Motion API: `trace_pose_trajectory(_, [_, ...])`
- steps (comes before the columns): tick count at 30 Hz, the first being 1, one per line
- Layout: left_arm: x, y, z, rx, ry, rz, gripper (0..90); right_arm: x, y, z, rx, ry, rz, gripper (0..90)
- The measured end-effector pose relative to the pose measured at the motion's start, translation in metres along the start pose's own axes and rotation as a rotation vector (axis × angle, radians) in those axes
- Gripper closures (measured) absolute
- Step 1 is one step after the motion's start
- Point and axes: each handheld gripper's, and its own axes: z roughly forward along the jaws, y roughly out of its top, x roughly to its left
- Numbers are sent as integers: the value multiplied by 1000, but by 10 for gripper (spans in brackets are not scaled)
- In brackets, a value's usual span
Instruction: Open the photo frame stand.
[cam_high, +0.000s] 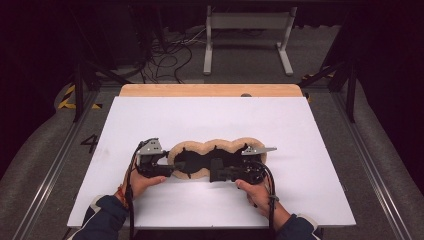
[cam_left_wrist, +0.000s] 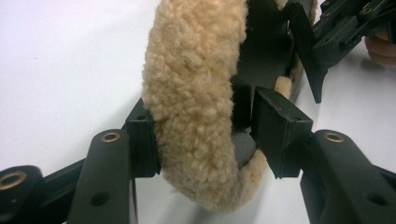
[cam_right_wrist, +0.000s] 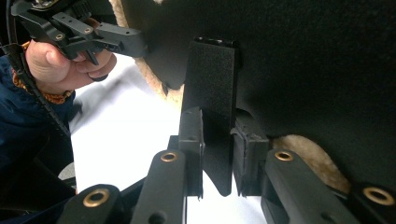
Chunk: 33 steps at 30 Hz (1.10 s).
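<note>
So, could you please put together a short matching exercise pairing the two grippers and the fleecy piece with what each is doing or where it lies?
Things:
1. left gripper
2. right gripper
3. fleecy piece
4. white board

States:
a. closed on a black tab
b. lies flat, lobed, between both grippers
c. clamps the tan fleece rim
d. covers the table under everything

Pairs: 1-c, 2-a, 3-b, 4-d

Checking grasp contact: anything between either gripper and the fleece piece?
Nothing visible. The left gripper jaws clamp the fleece piece at its rim; the right gripper jaws pinch its black strap tab directly.
</note>
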Motion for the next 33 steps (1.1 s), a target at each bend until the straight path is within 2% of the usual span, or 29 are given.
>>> trace_pose_trajectory(3, [-5, 2, 0, 5, 30, 23, 474, 0, 0, 0, 3, -4, -1, 763])
trace_pose_trajectory(7, [-12, 4, -1, -1, 97, 81, 481, 1, 1, -2, 0, 3, 6, 758])
trace_pose_trajectory(12, [-17, 7, 0, -10, 136, 115, 498, -1, 3, -5, -14, -6, 20, 748])
trace_pose_trajectory(17, [-21, 10, 0, -18, 171, 144, 501, -3, 3, -5, -24, -25, 15, 748])
trace_pose_trajectory(21, [-25, 10, 2, -20, 206, 185, 500, -3, 4, -6, -25, -40, 7, 747])
trace_pose_trajectory(29, [-25, 4, 2, -13, 193, 202, 514, 0, 2, -4, -14, -79, -24, 742])
trace_pose_trajectory(33, [-26, 2, 0, -19, 170, 199, 529, 1, 0, -7, -13, -90, -27, 750])
